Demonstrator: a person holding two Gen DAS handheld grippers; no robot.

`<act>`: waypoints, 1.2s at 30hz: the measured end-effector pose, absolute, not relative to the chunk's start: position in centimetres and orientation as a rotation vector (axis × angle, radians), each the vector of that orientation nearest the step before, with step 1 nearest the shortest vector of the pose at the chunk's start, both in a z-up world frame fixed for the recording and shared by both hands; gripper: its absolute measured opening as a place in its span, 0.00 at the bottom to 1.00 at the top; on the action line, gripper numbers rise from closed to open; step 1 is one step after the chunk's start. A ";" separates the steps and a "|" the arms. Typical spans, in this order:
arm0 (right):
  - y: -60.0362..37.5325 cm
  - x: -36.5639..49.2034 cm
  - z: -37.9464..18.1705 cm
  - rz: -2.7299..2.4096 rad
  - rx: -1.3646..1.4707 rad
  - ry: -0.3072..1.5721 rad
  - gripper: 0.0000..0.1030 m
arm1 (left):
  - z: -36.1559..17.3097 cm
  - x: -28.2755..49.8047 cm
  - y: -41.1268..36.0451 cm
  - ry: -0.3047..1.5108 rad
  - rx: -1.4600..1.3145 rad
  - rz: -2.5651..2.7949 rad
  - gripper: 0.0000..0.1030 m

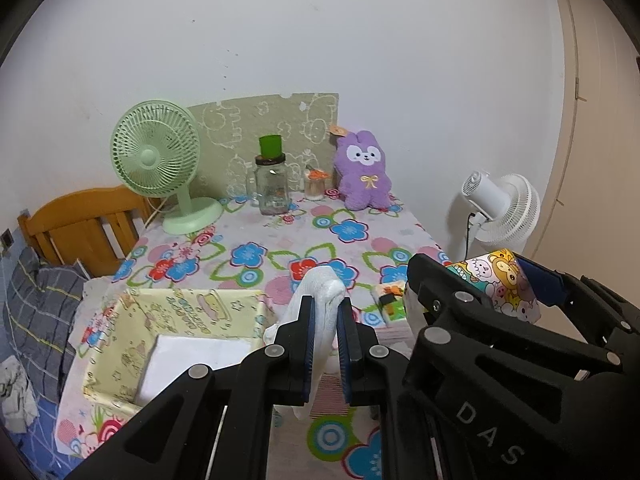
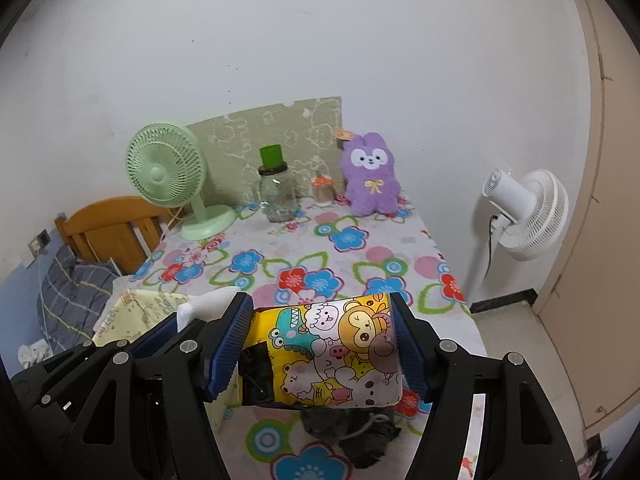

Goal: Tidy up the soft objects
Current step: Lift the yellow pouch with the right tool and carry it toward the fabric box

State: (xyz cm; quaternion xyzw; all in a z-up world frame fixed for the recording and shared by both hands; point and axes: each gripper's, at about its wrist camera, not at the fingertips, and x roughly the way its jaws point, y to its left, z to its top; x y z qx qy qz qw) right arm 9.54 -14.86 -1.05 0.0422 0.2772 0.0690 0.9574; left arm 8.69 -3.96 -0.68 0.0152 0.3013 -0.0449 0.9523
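Left tongs [image 1: 325,312] pinch white cloth [image 1: 322,292] — angled downward.

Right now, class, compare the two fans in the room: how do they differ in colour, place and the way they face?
Colour: the green fan is pale green; the white fan is white.
Place: the green fan stands on the flowered table, at the back left; the white fan stands on a pole beside the table, at the right.
Facing: the green fan shows its front grille; the white fan shows its motor housing and faces away.
Both have round grilles.
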 end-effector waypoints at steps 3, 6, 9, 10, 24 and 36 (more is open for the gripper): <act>-13.8 9.8 -1.0 0.154 0.080 0.561 0.68 | -0.7 8.8 -3.3 0.611 0.043 -0.081 0.08; -12.6 10.0 -0.9 0.169 0.072 0.561 0.68 | -0.7 8.9 -2.3 0.610 0.047 -0.071 0.08; -11.6 10.4 -0.9 0.181 0.065 0.565 0.68 | -0.7 9.1 -1.4 0.611 0.044 -0.056 0.08; -11.2 10.5 -0.9 0.186 0.062 0.565 0.68 | -0.6 9.1 -1.0 0.610 0.042 -0.052 0.08; -6.2 12.6 -1.8 0.255 0.035 0.593 0.68 | -1.4 10.5 3.5 0.629 0.029 0.004 0.08; -1.9 14.7 -3.8 0.295 0.021 0.653 0.68 | -3.4 12.0 7.4 0.688 0.010 0.035 0.08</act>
